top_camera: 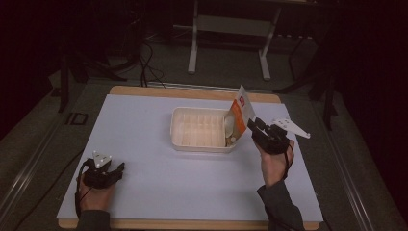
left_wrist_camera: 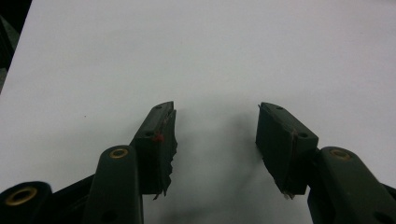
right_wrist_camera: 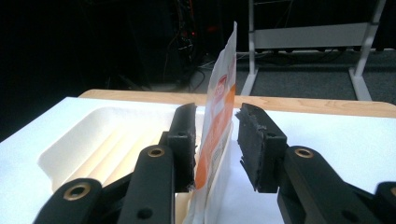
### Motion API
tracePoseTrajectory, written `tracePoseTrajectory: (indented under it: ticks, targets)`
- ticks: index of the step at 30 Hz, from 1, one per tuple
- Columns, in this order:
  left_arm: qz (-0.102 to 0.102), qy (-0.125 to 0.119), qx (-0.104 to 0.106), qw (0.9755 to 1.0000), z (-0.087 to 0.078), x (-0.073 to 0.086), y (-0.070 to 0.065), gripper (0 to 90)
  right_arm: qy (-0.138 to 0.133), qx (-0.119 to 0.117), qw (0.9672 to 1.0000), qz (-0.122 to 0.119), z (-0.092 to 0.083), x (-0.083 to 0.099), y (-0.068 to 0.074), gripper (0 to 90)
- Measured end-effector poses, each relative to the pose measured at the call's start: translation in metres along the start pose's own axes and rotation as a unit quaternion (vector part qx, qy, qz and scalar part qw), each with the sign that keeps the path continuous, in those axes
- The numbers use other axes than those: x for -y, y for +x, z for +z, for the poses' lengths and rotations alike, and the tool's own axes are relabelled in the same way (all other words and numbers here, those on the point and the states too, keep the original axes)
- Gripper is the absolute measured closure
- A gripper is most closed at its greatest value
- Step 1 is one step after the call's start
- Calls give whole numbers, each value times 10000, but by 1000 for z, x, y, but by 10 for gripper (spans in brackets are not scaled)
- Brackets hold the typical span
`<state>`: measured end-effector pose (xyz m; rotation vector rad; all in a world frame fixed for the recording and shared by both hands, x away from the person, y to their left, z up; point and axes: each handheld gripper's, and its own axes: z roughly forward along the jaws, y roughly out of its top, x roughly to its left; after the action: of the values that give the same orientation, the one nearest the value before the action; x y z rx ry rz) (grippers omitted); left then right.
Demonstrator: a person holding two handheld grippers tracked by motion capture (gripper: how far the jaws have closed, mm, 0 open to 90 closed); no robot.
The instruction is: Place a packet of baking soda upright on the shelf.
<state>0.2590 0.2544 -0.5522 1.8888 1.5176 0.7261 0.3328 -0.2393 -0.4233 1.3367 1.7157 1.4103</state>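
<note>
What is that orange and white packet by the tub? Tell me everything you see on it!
The packet is a thin, flat pouch, white with an orange panel and a small red mark near its top. It looks like plastic or foil. It stands on edge, tilted, its bottom inside the right end of the cream tub and its top poking above the rim. The right gripper has its fingers on either side of it; one finger touches it, the other stands just off.

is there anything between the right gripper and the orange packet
Nothing visible. The orange packet already stands between the jaws of the right gripper, touching the left-hand jaw with a gap to the other. It leans at the right end of the white tray.
</note>
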Motion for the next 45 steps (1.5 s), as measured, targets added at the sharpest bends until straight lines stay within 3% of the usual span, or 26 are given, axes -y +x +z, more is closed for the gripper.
tracePoseTrajectory:
  ticks: [9,14,20,30,36,45]
  targets:
    - [-8,-13,-5,10000,0,0,0,470,84,-66,9999,-80,-10,4,1,625]
    - [-12,-27,-22,10000,-1,0,0,470,127,-72,9999,-39,-21,12,-5,598]
    - [-57,-126,2,9999,-2,0,1,471,226,-23,9997,45,-29,19,-18,582]
    - [-130,-213,-7,9997,-5,-1,2,472,459,326,9978,348,-37,36,-47,572]
    - [-141,-265,-18,9995,-6,-1,3,471,705,504,9954,420,-37,56,-62,566]
    - [-160,-271,-50,9995,-5,-1,3,471,1126,772,9884,661,-37,92,-86,549]
